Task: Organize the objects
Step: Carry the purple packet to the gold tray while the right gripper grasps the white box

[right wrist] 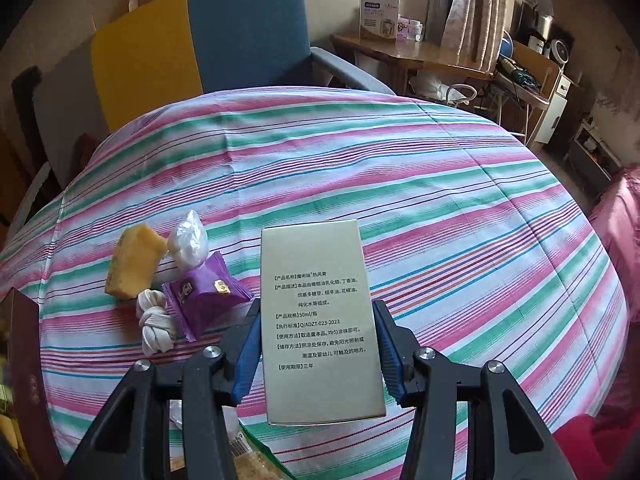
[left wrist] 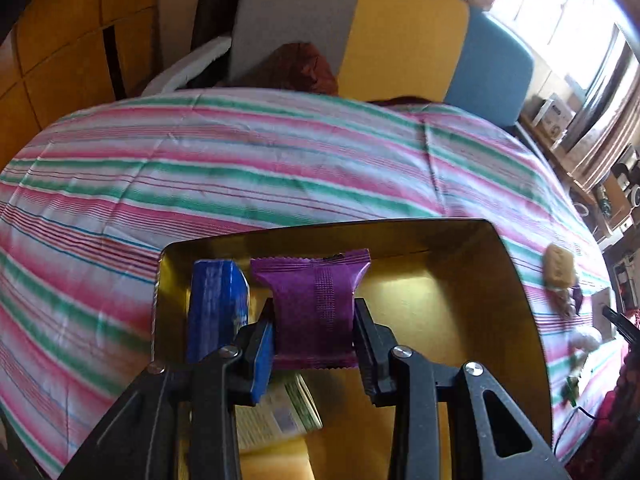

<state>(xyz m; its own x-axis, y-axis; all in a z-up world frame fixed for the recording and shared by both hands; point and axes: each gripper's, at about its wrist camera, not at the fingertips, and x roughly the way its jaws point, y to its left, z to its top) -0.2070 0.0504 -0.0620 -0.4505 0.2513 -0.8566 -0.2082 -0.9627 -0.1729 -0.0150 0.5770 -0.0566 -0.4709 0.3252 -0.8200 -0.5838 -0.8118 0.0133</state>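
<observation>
- The left tongs [left wrist: 314, 322] are clamped on a purple snack packet [left wrist: 316, 304], held over the open gold-lined box [left wrist: 516, 280]; pads press both its sides.
- At the packet's 9 o'clock, a blue carton [left wrist: 214, 312] stands on end inside the same box, against its left wall.
- Under the left tongs, at 6 o'clock, printed paper [left wrist: 280, 412] lies on the box floor.
- The right tongs [right wrist: 318, 344] grip a silver carton [right wrist: 320, 320] printed with black text, raised above the striped bench [right wrist: 440, 184].
- At the silver carton's 9 o'clock, a second purple packet [right wrist: 204, 294] lies on the bench, touching a knotted white cloth [right wrist: 156, 324] at its 8 o'clock.
- A yellow sponge [right wrist: 134, 262] and a crumpled clear bag [right wrist: 188, 238] sit just beyond them, at 10 and 11 o'clock.
- A blue-and-yellow chair [right wrist: 244, 32] stands behind the bench at 12 o'clock; a cluttered wooden desk [right wrist: 404, 54] fills 1 o'clock.
</observation>
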